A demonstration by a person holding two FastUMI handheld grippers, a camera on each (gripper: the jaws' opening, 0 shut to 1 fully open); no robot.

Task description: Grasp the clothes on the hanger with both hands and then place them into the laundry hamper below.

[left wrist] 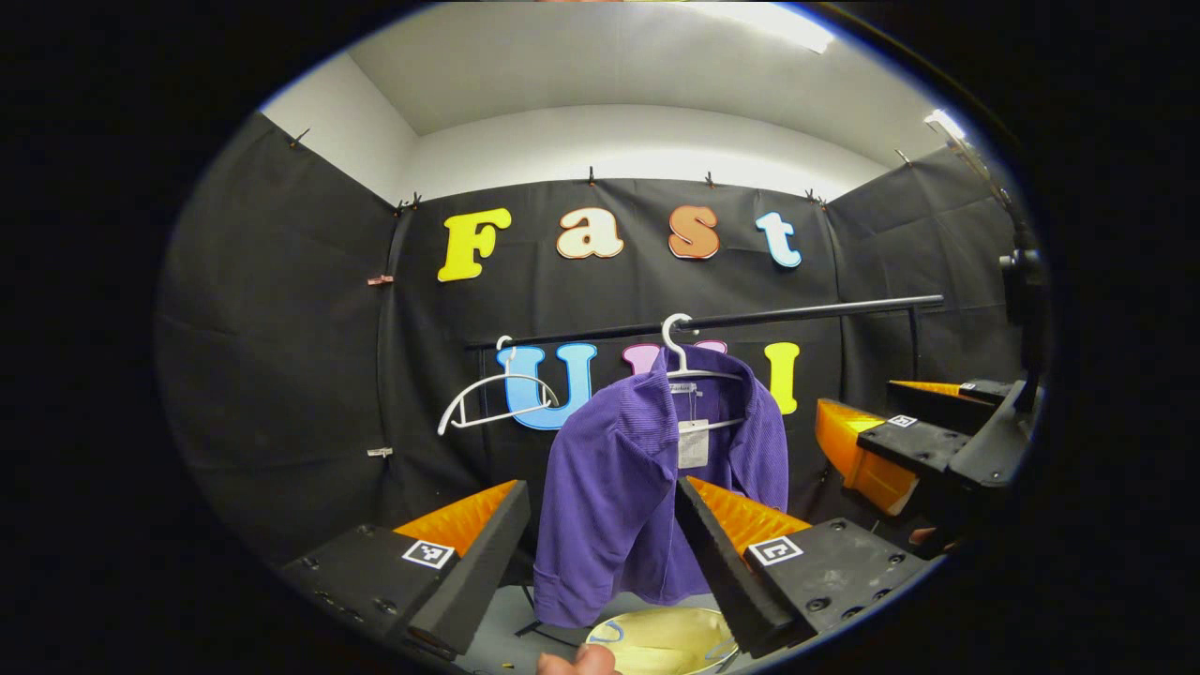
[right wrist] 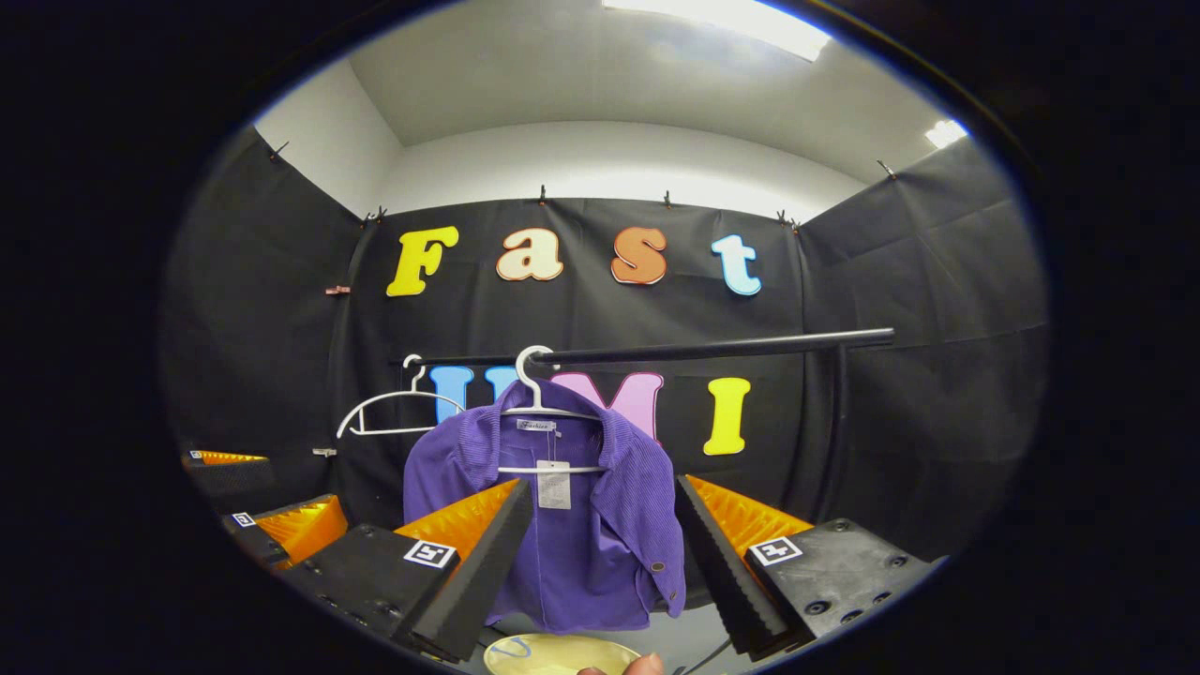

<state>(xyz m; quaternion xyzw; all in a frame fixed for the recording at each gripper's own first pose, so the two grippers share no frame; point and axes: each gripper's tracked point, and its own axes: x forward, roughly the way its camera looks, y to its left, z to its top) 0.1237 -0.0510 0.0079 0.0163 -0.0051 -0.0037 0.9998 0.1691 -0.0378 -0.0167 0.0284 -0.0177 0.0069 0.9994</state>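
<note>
The purple shirt (left wrist: 647, 478) hangs on a white hanger (left wrist: 689, 361) from the black rail (left wrist: 750, 319) at the centre of the left gripper view, and a little left of centre in the right gripper view, where it shows open down the front with a paper tag (right wrist: 553, 485) at the neck. It looks like thin ribbed cloth: light, soft and limp, likely to fold and slide off the hanger rather than hold its shape, with nothing fragile apart from small buttons. The sensible holds seem to be the two shoulders or the upper front edges, one for each tool, so the garment lifts clear of the hanger arms. The left gripper (left wrist: 600, 553) has its fingers spread apart with the shirt framed between them but farther off, untouched; the right gripper (right wrist: 600, 553) is likewise spread and holds nothing. The laundry hamper (left wrist: 666, 639) appears as a pale yellow rim at the bottom edge of both views, cut off, so its depth and width cannot be judged. A second, bare hanger (left wrist: 492, 398) hangs to the left. The shirt's back, far sleeve and lower hem are hidden or hard to make out.
</note>
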